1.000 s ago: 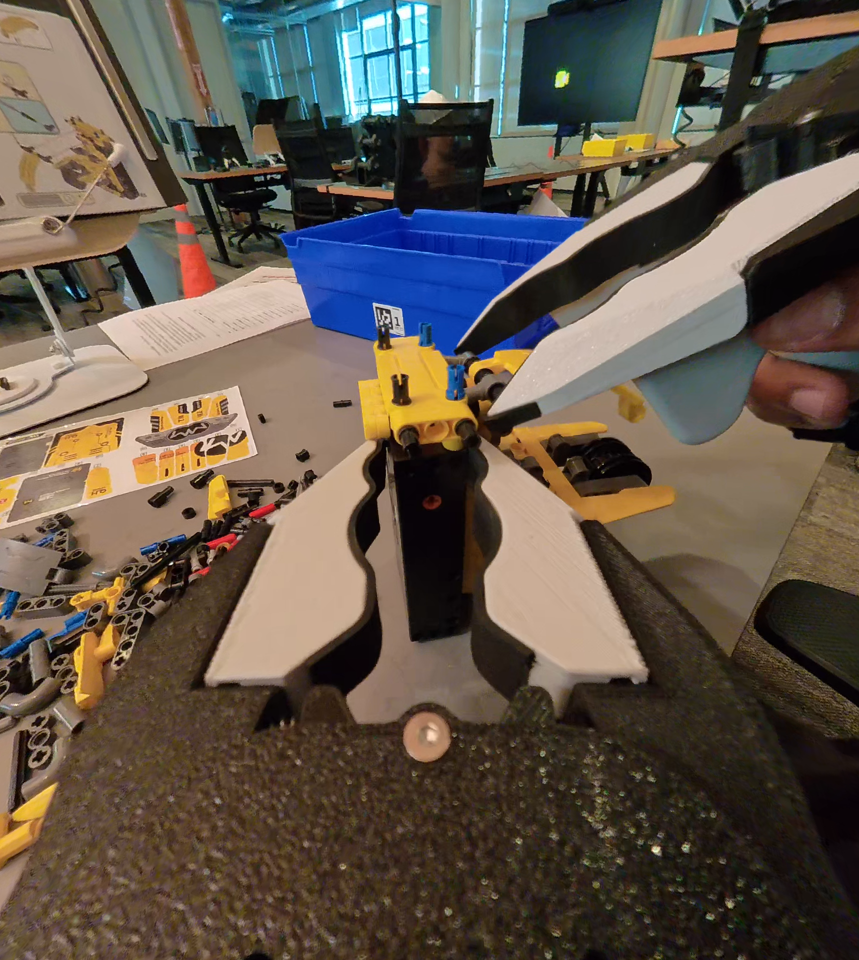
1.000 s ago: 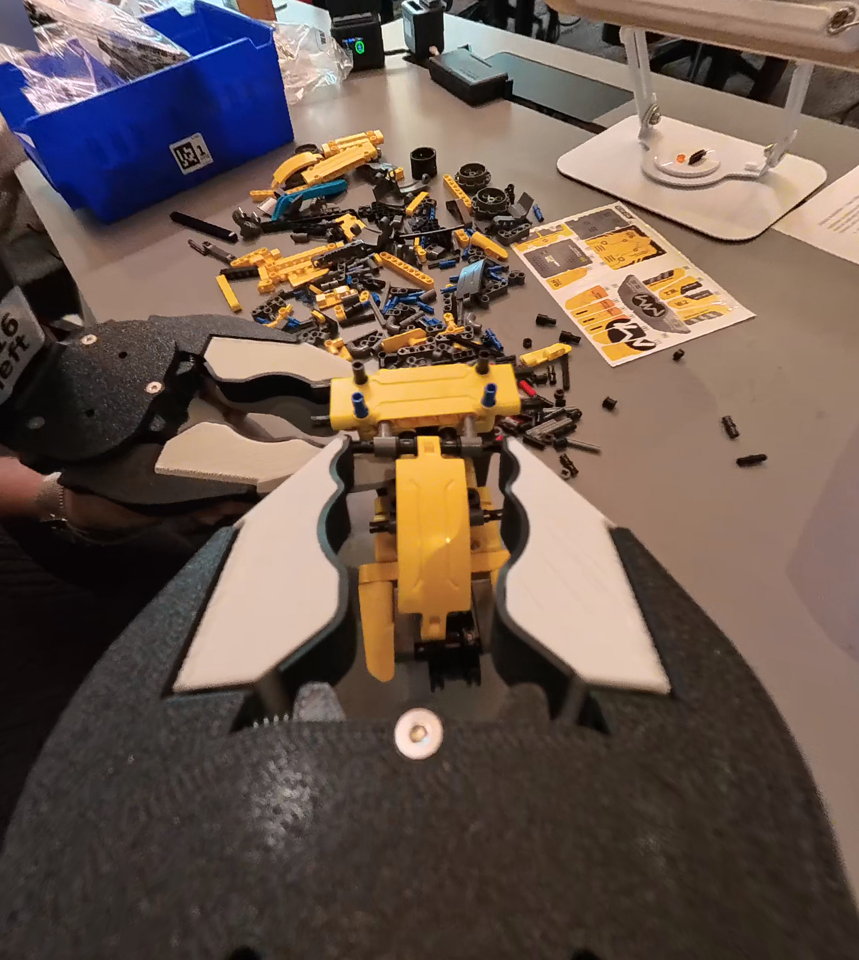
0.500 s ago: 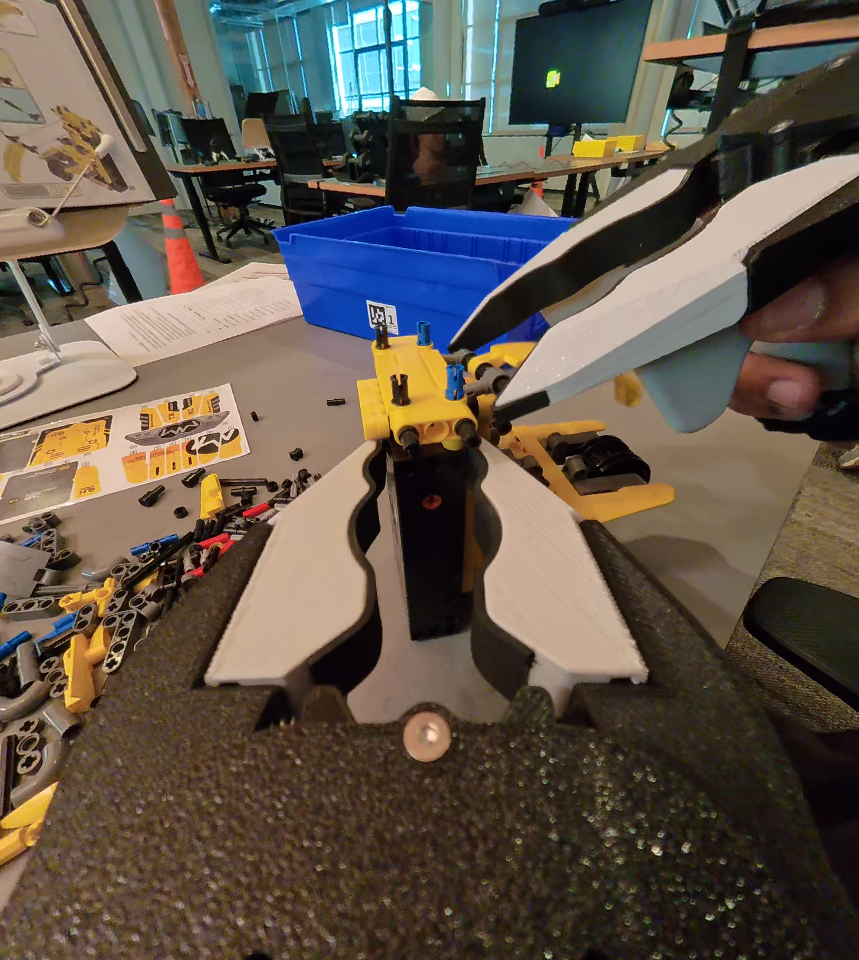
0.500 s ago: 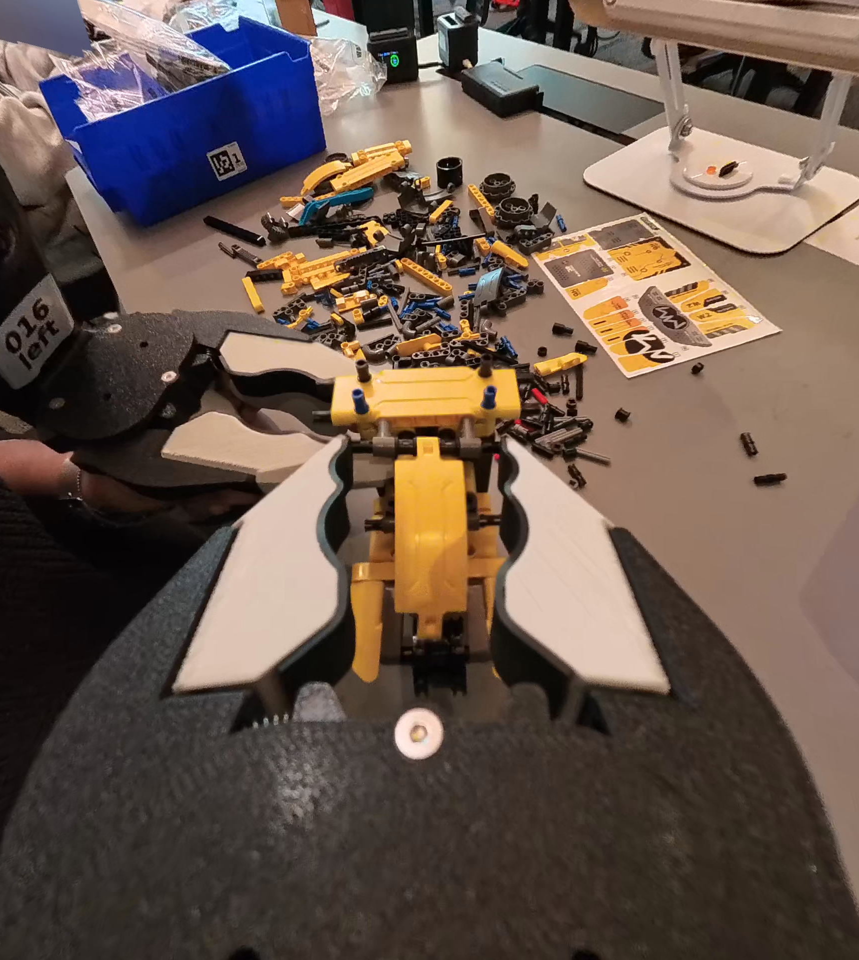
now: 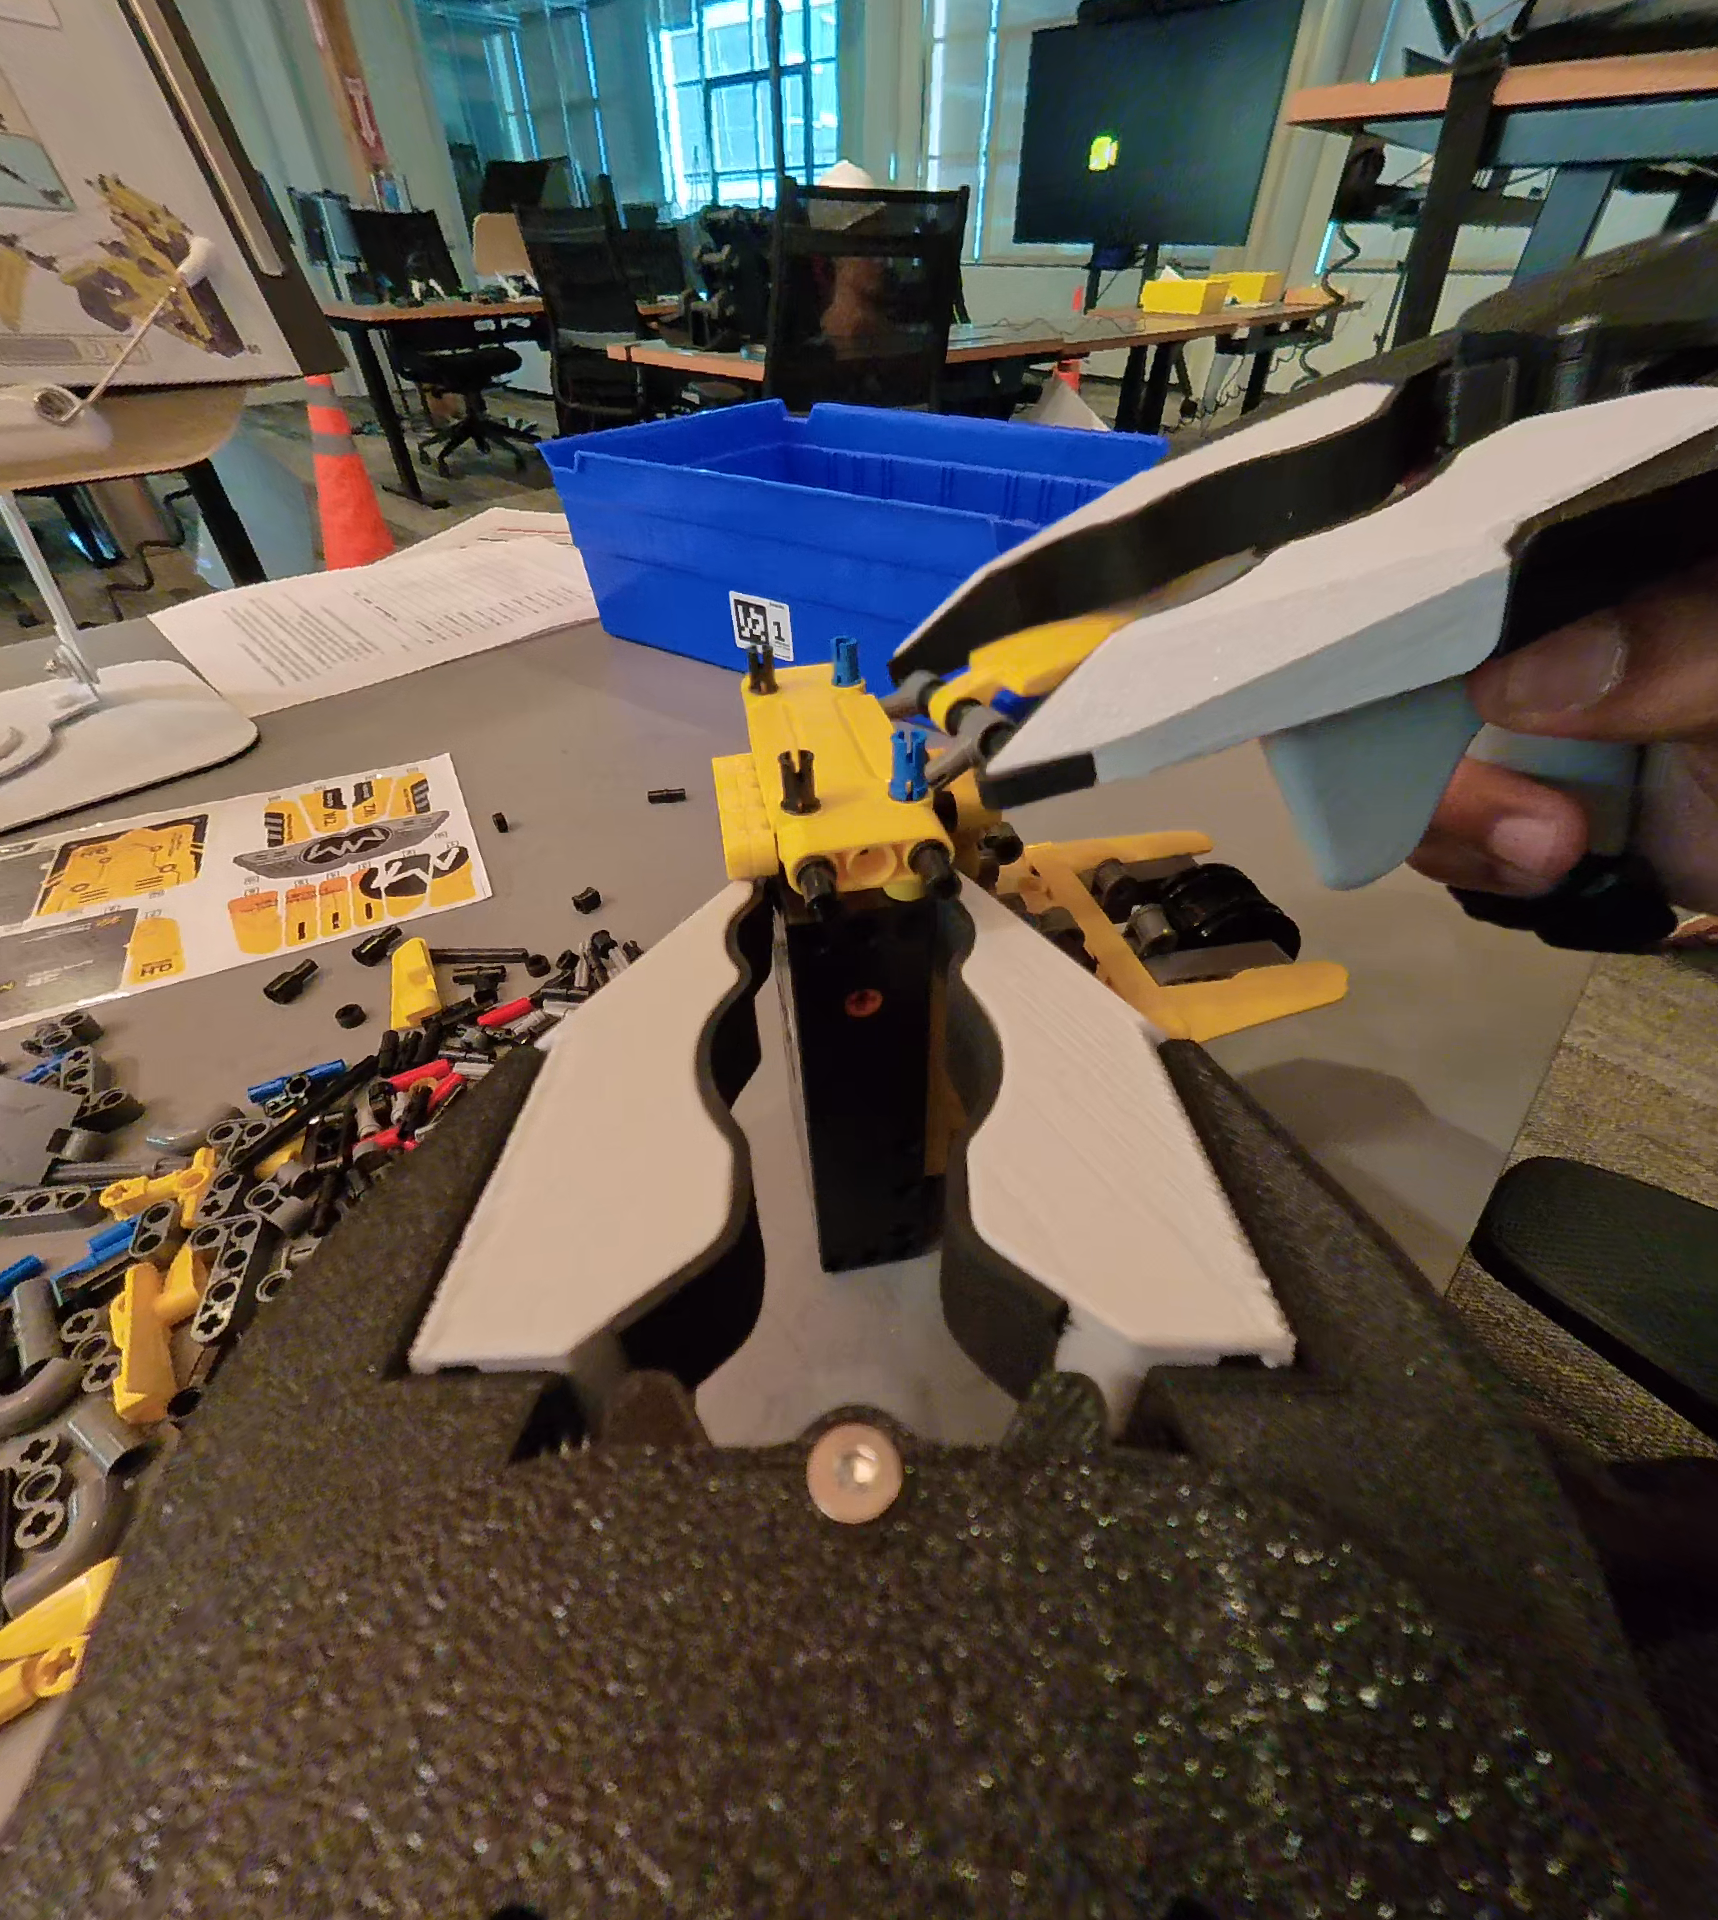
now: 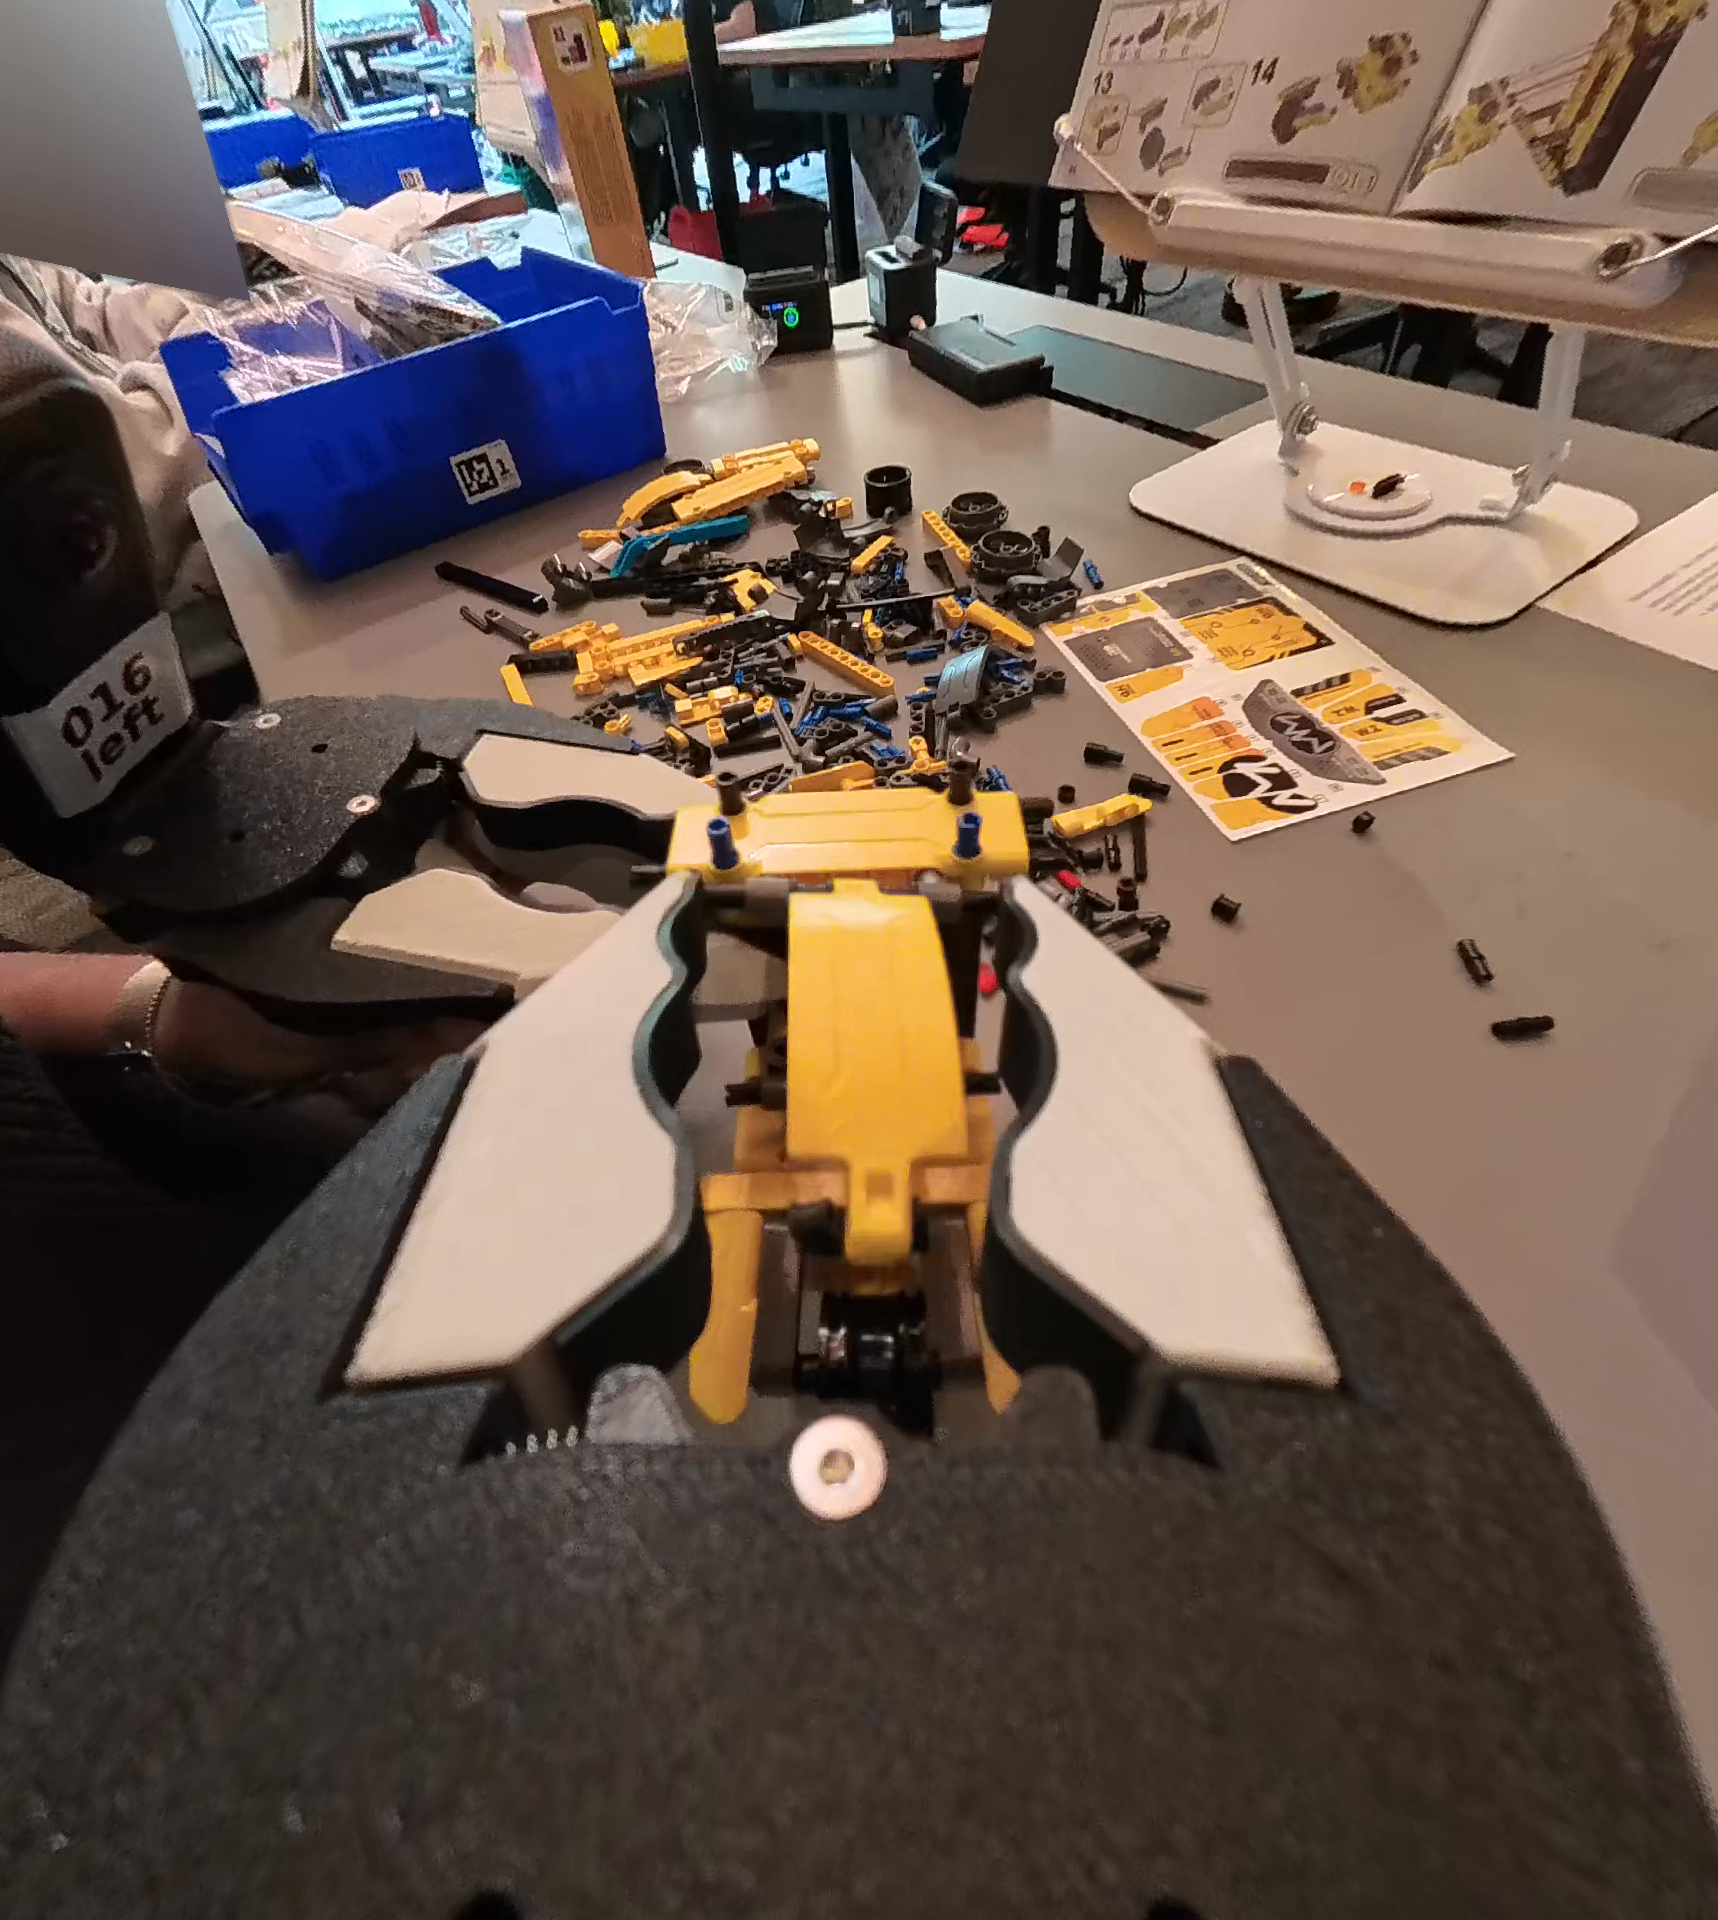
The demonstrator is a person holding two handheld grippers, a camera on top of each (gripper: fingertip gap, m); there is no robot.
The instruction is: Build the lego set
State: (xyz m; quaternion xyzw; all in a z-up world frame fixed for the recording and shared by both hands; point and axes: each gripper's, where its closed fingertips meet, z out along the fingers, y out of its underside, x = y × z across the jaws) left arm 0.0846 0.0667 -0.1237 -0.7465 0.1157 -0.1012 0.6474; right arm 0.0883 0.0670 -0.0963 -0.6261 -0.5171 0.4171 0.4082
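Both grippers clamp one yellow-and-black plastic brick model (image 6: 850, 842).
Left gripper (image 5: 855, 914) pinches its black block; right gripper (image 6: 850, 894) closes around its yellow body, above the loose brick pile (image 6: 793, 644).

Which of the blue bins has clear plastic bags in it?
The nearest blue bin, standing on the grey table left of the loose parts; the farther ones show no bags.

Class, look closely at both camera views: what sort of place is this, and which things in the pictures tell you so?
Most likely an open-plan office or lab used as a workshop: rows of desks with black office chairs, a wall monitor, and a grey table strewn with loose building-toy parts beside an instruction booklet on a stand.
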